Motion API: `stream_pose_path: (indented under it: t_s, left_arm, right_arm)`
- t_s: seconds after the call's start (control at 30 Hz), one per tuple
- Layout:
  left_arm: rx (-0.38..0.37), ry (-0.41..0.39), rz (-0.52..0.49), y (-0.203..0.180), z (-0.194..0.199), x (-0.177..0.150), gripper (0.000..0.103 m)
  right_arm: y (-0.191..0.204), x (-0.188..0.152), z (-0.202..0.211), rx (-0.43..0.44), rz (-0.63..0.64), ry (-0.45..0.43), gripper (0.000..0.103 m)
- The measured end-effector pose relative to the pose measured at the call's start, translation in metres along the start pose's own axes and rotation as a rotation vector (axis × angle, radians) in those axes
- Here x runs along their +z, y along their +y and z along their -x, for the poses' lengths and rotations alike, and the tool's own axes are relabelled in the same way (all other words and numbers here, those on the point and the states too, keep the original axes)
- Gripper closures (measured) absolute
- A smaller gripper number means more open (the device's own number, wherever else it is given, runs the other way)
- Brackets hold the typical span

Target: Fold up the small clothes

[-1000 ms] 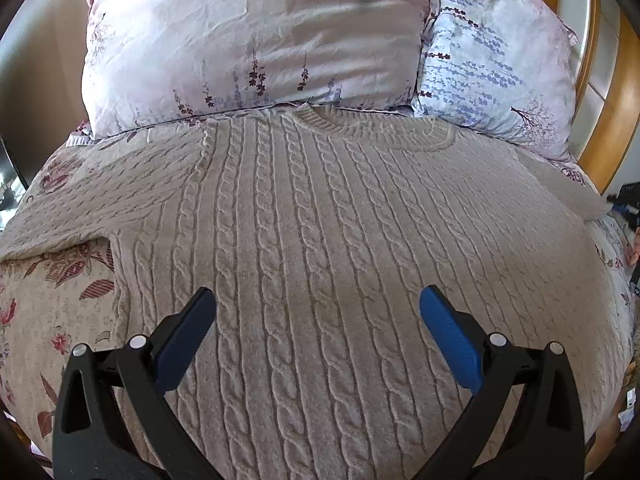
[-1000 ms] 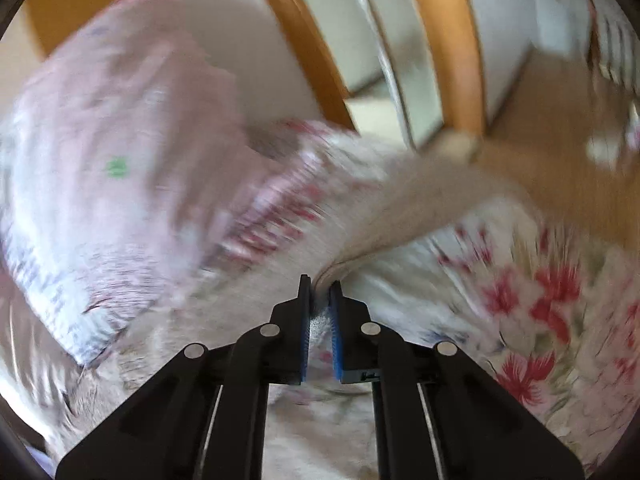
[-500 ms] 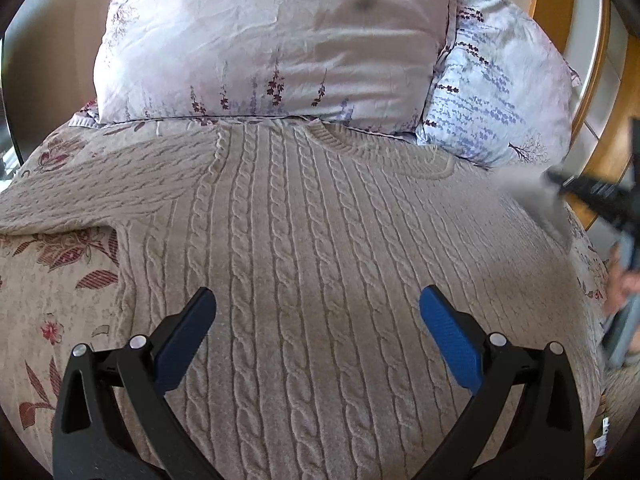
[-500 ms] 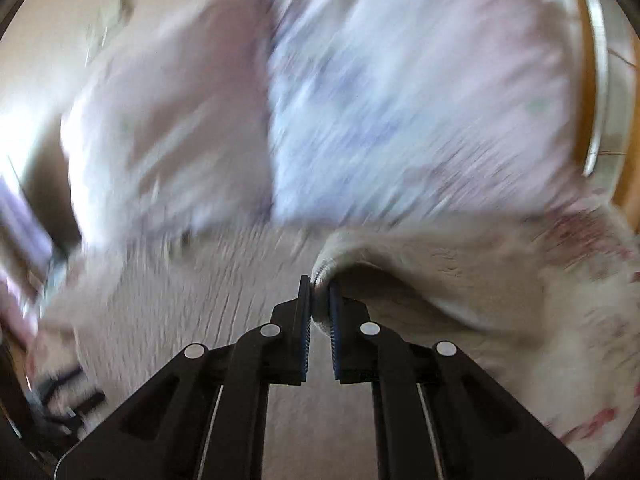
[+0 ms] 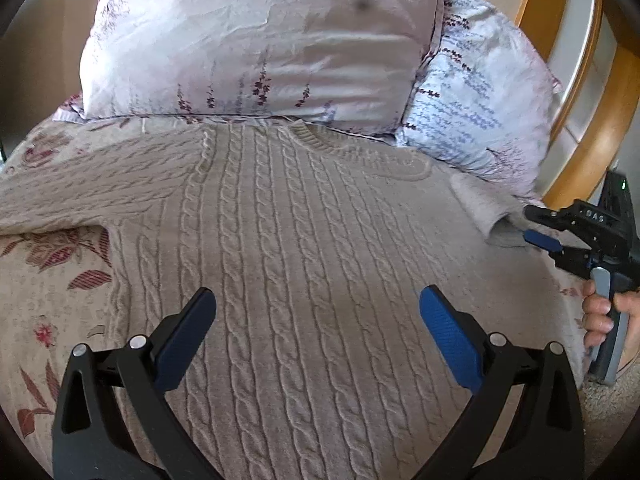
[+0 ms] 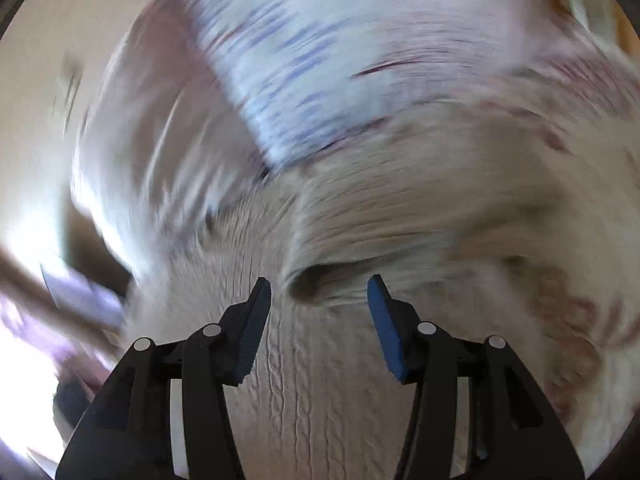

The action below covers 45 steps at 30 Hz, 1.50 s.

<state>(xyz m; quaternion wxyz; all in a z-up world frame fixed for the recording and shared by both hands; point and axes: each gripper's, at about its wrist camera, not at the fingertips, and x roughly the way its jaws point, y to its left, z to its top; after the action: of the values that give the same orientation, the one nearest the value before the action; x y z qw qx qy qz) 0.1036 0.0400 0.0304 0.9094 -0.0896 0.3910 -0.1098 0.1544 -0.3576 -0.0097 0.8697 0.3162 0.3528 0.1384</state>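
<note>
1. Sweater — a beige cable-knit — lies spread flat on the floral bedspread, its collar up against the pink pillow.
2. Beside that pillow sits a blue-patterned pillow.
3. Left gripper hangs over the sweater's middle, jaws spread wide, nothing between them.
4. Right gripper — gripped by a hand at the bed's right edge — is opening its jaws; the folded-in sleeve lies just ahead, pads off it.
</note>
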Motion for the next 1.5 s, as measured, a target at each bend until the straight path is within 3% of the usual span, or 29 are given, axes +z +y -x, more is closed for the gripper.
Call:
stream_pose_path:
  t_s: [0.03,0.17,0.3,0.43,0.5,0.57,0.63,0.7,0.8,0.9,1.0,1.07,1.13,1.2,1.27,1.37,1.43,1.5]
  left_arm:
    - [-0.009,-0.003,0.006,0.001,0.001,0.0,0.002]
    - [0.009,-0.016,0.018,0.004,0.001,0.002,0.002]
    - [-0.007,-0.013,0.029,0.007,0.0,0.002,0.002]
    - [-0.048,-0.033,0.039,0.011,0.003,0.001,0.002]
    - [-0.065,-0.042,0.05,0.015,0.006,0.002,0.002]
    - [-0.058,-0.042,0.061,0.021,0.007,0.004,0.002]
    - [-0.053,-0.056,0.073,0.028,0.01,0.005,0.002]
    - [-0.044,-0.091,0.086,0.035,0.016,0.006,0.002]
    - [-0.05,-0.122,0.098,0.043,0.02,0.01,0.002]
    - [-0.113,-0.133,0.135,0.048,0.023,0.015,0.002]
    - [-0.183,-0.141,0.18,0.051,0.025,0.02,0.002]
    - [-0.202,-0.144,0.193,0.051,0.025,0.022,0.002]
    - [-0.229,-0.134,0.205,0.051,0.024,0.024,0.002]
    - [-0.262,-0.105,0.23,0.053,0.02,0.027,0.002]
    - [-0.281,-0.078,0.246,0.055,0.016,0.03,0.002]
    - [-0.3,-0.038,0.248,0.055,0.008,0.039,0.004]
    - [-0.313,-0.006,0.26,0.053,0.0,0.046,0.013]
    - [-0.34,0.041,0.297,0.05,-0.015,0.053,0.026]
  right_arm:
    - [-0.019,0.005,0.015,-0.002,-0.092,-0.032,0.051]
    - [-0.057,0.014,0.04,-0.102,-0.256,-0.131,0.051]
    - [-0.086,0.025,0.032,-0.139,-0.378,-0.128,0.051]
    - [-0.096,0.033,0.007,-0.138,-0.421,-0.115,0.055]
    - [-0.098,0.037,-0.001,-0.132,-0.421,-0.121,0.078]
    - [-0.09,0.045,-0.008,-0.17,-0.363,-0.141,0.09]
    - [-0.068,0.052,-0.007,-0.213,-0.258,-0.186,0.094]
    - [-0.04,0.056,-0.003,-0.19,-0.161,-0.224,0.094]
    - [0.015,0.059,0.001,-0.094,-0.015,-0.254,0.094]
    - [0.075,0.051,-0.01,0.026,0.114,-0.218,0.094]
    - [0.132,0.035,-0.043,0.121,0.224,-0.129,0.094]
    - [0.168,0.018,-0.08,0.167,0.298,-0.019,0.093]
    - [0.187,-0.001,-0.108,0.18,0.347,0.098,0.082]
    - [0.188,-0.011,-0.117,0.185,0.345,0.145,0.051]
    - [0.172,-0.01,-0.108,0.192,0.293,0.125,0.038]
    - [0.13,0.002,-0.08,0.17,0.168,0.064,0.038]
    - [0.086,0.009,-0.053,0.062,0.037,-0.001,0.041]
    - [0.043,0.012,-0.03,-0.021,-0.085,-0.035,0.055]
